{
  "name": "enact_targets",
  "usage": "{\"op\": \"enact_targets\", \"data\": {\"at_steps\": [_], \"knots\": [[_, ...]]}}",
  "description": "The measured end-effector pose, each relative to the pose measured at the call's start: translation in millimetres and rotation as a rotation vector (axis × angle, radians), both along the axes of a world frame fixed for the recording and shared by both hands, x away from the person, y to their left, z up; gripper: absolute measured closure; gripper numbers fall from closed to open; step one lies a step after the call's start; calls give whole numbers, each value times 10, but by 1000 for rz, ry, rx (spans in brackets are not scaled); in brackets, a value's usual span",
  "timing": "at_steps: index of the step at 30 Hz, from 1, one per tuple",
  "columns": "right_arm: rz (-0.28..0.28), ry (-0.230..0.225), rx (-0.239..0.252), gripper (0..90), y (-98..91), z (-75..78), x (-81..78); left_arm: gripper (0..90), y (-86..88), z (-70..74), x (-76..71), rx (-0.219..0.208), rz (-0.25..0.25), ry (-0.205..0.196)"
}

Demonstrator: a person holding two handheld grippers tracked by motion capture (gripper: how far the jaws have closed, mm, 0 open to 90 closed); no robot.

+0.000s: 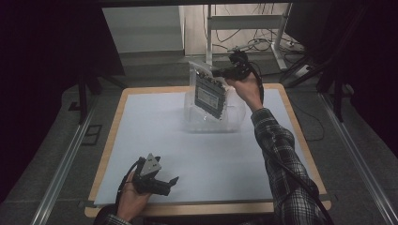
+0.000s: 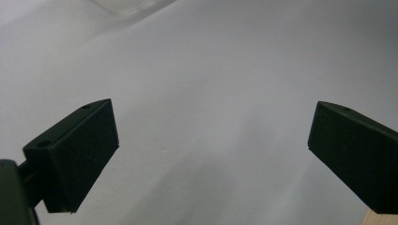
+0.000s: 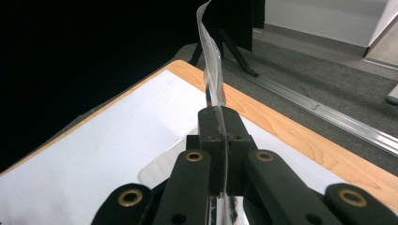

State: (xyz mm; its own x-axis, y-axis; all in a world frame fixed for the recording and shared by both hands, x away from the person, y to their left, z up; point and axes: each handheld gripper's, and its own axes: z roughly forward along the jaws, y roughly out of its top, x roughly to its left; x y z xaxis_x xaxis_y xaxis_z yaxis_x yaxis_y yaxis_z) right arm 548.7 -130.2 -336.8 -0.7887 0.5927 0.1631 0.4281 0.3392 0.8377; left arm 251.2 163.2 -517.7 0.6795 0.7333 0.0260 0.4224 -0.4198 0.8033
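Note:
My right gripper [image 1: 217,74] holds a clear plastic bag [image 1: 202,70] by its top edge, above the far middle of the table. Inside the bag hangs a dark rectangular board [image 1: 210,96], tilted. In the right gripper view the jaws are shut on the thin clear film of the bag [image 3: 213,70], which rises edge-on above them. My left gripper [image 1: 172,182] rests low near the table's front left, held in a hand, its grey three-cornered plate [image 1: 150,164] on top. In the left gripper view its two black fingers [image 2: 77,154] stand wide apart over bare white surface.
A clear plastic container [image 1: 213,121] lies on the white table mat [image 1: 155,136] under the hanging bag. The wooden table edge [image 1: 300,140] frames the mat. Metal rails, cables and a desk frame stand on the floor beyond the table.

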Motion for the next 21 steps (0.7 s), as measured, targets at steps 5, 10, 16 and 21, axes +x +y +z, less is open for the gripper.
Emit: {"op": "enact_targets", "data": {"at_steps": [5,10,16,21], "knots": [[-29,-4,-21,890,-25,-22,11,18,-12,-6,1,7,-4,4],[-51,6,-6,886,-51,-46,34,19,-12,-6,-2,11,-3,3],[-40,-38,-45,795,-9,-2,-17,19,-12,-2,-5,15,-1,0],[-67,-97,-64,623,-2,28,-46,20,-17,-5,-6,21,-1,-1]]}}
